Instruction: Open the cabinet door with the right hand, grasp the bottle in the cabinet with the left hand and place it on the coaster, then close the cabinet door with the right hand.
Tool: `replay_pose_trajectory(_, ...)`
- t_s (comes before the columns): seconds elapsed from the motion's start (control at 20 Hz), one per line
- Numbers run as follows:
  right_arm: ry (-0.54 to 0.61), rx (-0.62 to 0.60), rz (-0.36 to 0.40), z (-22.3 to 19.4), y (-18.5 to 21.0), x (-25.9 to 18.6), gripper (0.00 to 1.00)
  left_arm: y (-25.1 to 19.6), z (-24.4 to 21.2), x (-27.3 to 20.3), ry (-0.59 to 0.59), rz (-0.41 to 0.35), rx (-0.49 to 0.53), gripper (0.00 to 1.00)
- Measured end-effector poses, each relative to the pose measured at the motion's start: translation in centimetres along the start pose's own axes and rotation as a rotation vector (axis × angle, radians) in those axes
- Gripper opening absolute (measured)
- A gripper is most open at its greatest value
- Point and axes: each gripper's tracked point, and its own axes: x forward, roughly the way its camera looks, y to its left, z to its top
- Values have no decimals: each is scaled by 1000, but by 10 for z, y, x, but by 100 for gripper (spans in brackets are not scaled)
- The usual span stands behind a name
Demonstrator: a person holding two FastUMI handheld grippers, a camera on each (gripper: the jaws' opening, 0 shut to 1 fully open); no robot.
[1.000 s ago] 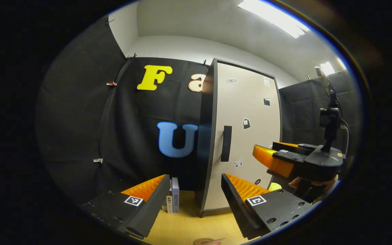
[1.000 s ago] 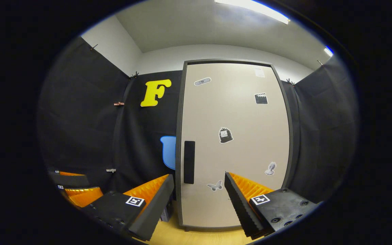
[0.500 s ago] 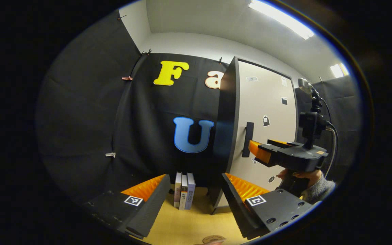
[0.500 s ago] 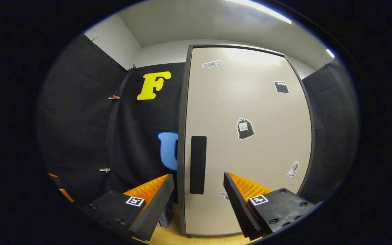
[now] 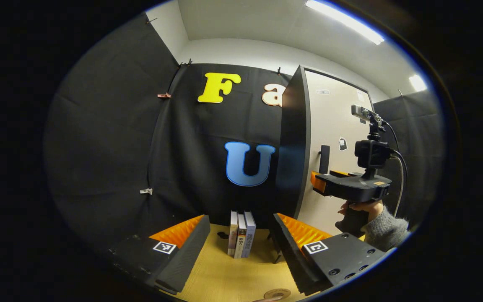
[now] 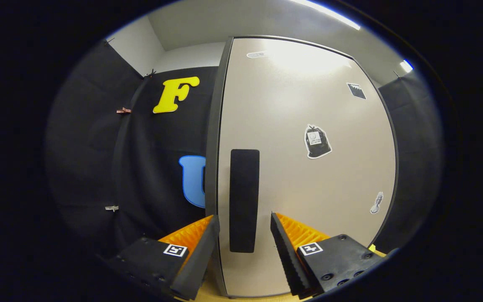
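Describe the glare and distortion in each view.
Right gripper view: ceiling light glares across the top of the cabinet door, whose edges bow outward; its handle stays sharp. Left gripper view: a ceiling light strip burns bright, and the cabinet leans inward.

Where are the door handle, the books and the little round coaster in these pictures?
door handle [image 6: 244, 200], right gripper view, middle of the dark bar.
books [image 5: 241, 234], left gripper view, spine of the middle book.
coaster [image 5: 277, 293], left gripper view, its flat top.
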Motion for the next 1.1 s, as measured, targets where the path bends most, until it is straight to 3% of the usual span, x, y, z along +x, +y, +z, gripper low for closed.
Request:
replay_pose_trajectory(0.15,-3,-3,-47,-1,-6,8,75,4,-1,3,5,9,8,94)
replay_pose_trajectory(0.2,-8,20,-35,0,-2,12,60,7,-2,2,5,15,12,94)
replay_pose_trajectory(0.25,-12,36,-38,3,0,11,54,9,-2,1,4,22,16,94)
replay_pose_trajectory(0.5,-57,24,-79,23,-1,17,54,18,-4,-6,5,51,20,94)
replay_pose_trajectory(0.55,-52,16,-83,18,-2,15,35,20,-4,-7,8,57,18,94)
replay_pose_trajectory(0.7,-26,10,-80,16,-2,16,26,23,-4,-10,8,65,14,94)
replay_pose_trajectory(0.75,-9,0,-81,16,-2,14,16,23,-3,-12,4,65,14,94)
replay_pose_trajectory(0.8,-2,-3,-89,16,-2,10,16,23,-2,-15,0,65,14,94)
replay_pose_trajectory(0.85,21,-21,-89,14,-3,13,6,22,0,-18,-4,65,16,94)
replay_pose_trajectory(1.1,58,-3,-40,18,-3,-17,6,19,7,-33,-24,70,23,94)
